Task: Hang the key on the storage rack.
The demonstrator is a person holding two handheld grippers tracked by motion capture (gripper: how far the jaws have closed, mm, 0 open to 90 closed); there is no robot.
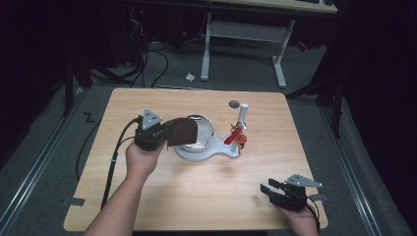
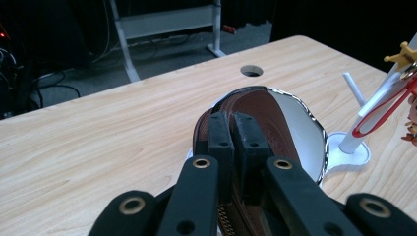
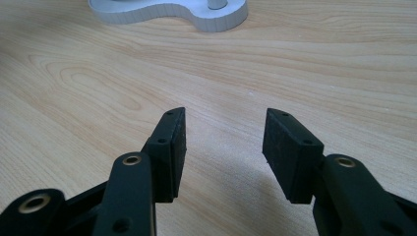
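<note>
Left hand-held gripper (image 1: pixel 164 135) clamped on a brown leather coin pouch (image 1: pixel 183 132), long axis toward three o'clock, edge over the white mirror dish (image 1: pixel 202 129) just beyond. Right hand-held gripper (image 1: pixel 267 189) parked empty, jaws apart, at five o'clock on the desk (image 1: pixel 216 196).

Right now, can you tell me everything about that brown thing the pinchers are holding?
The brown belt looks like leather, coiled into a loop, with paler stitching along its edge. The left gripper is shut on its rim and holds it up on edge over the shiny bowl of the white stand. Whether it touches the bowl is unclear.
</note>
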